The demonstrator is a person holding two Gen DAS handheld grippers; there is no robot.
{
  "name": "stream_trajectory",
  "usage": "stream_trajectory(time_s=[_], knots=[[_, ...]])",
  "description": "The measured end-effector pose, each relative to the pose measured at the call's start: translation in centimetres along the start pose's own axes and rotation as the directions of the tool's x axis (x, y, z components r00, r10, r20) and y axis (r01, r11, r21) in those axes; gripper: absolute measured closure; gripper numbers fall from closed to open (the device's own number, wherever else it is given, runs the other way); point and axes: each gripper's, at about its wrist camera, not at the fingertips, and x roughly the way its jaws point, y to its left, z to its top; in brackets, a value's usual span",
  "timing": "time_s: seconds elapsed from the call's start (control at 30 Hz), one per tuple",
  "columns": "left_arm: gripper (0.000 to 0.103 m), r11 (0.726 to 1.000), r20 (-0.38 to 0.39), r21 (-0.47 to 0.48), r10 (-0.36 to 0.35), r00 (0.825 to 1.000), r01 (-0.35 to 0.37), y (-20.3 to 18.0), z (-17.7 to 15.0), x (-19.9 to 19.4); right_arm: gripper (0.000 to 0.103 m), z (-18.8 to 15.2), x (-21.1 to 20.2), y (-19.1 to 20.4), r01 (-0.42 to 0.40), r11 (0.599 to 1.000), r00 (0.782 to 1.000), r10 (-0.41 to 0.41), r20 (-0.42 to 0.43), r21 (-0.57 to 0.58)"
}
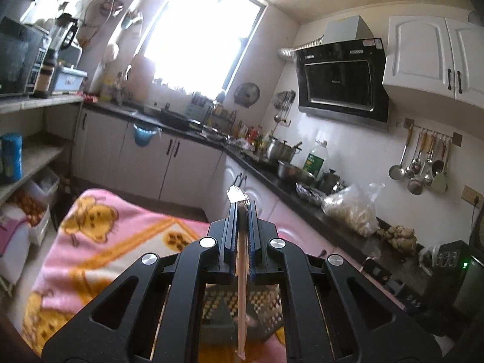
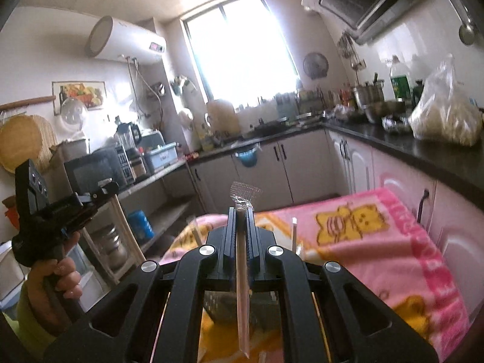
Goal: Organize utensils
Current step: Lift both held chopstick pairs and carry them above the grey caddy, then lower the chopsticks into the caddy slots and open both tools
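My left gripper [image 1: 242, 208] is shut on a wrapped pair of chopsticks [image 1: 241, 287], whose clear wrapper end sticks up past the fingertips. My right gripper [image 2: 241, 211] is shut on another wrapped pair of chopsticks [image 2: 243, 296], its clear wrapper end above the tips. Both are held above a table covered by a pink cartoon blanket [image 1: 99, 236] [image 2: 378, 242]. A dark mesh utensil holder shows below each gripper [image 1: 217, 317] [image 2: 220, 308]. Other wrapped sticks [image 2: 293, 236] stand near it. The left gripper's body [image 2: 45, 211] shows at the left of the right wrist view, in a hand.
A black countertop [image 1: 302, 193] runs along the right wall with pots, an oil bottle [image 1: 316, 160] and a plastic bag of food [image 2: 444, 118]. Ladles hang on a wall rail [image 1: 423, 163]. Shelves with a microwave [image 1: 18, 60] stand to the left.
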Motion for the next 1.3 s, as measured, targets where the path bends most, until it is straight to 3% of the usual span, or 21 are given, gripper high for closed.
stream_trajectory(time_s=[0.33, 0.63, 1.3], knots=[[0.102, 0.997, 0.051, 0.039, 0.059, 0.997, -0.061, -0.3, 1.6, 3.1, 0.097, 2.4, 1.6, 0.0, 0.035, 0.999, 0.999, -0.034, 0.043, -0.012], [0.102, 0.992, 0.097, 0.074, 0.098, 0.990, -0.106, -0.3, 0.6, 4.9, 0.097, 2.9, 3.1, -0.9, 0.064, 0.998, 0.995, -0.064, 0.080, -0.001], [0.102, 0.988, 0.032, 0.043, 0.146, 0.989, -0.147, 2.6, -4.3, 7.8, 0.097, 0.3, 7.1, -2.4, 0.133, 0.991, 0.987, -0.130, 0.098, -0.026]])
